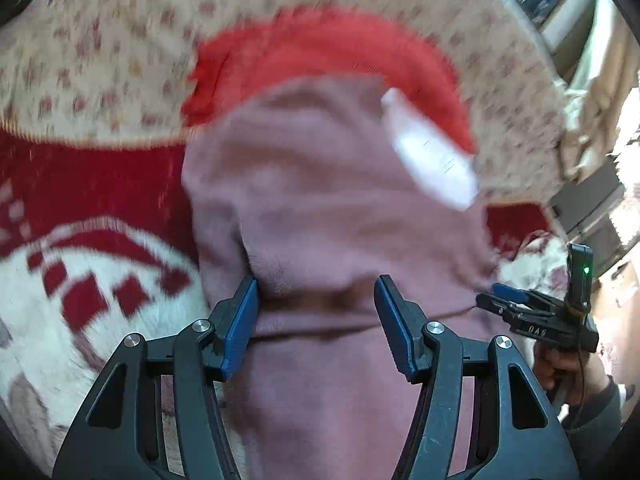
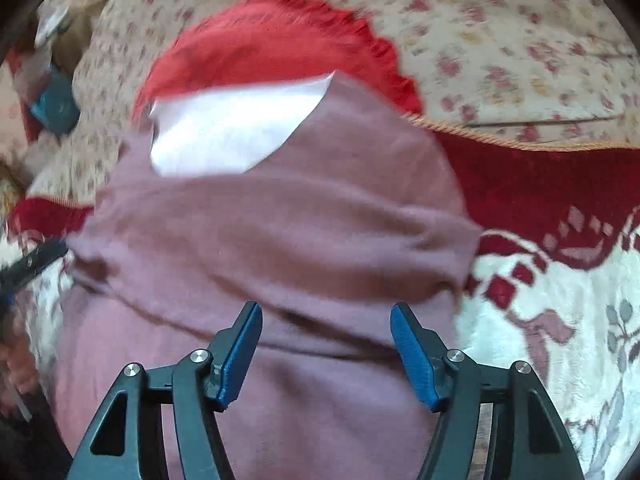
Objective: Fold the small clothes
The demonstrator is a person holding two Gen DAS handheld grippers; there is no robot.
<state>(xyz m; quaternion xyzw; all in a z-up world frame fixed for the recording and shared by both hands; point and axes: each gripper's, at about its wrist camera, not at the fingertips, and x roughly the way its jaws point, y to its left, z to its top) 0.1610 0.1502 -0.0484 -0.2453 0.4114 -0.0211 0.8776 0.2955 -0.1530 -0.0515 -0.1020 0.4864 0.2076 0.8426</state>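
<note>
A dusty-pink knit garment [image 1: 320, 208] [image 2: 280, 232] lies folded over itself on the bed, with a white label [image 1: 432, 160] [image 2: 232, 132] showing near its far edge. A red garment [image 1: 320, 48] [image 2: 272, 48] sticks out from beneath it at the back. My left gripper [image 1: 317, 284] is open just above the near fold of the pink cloth, with a ridge of cloth between the blue pads. My right gripper [image 2: 326, 308] is also open over the same fold, its pads clear of the cloth. In the left wrist view the right gripper [image 1: 496, 296] is at the garment's right edge, held by a hand [image 1: 560, 372].
The clothes rest on a red and white patterned blanket [image 1: 80, 280] [image 2: 560, 300]. Behind it lies a cream floral sheet [image 1: 100, 40] [image 2: 520, 40]. Crumpled fabric and clutter sit at the bed's edge [image 1: 580, 120] [image 2: 52, 92].
</note>
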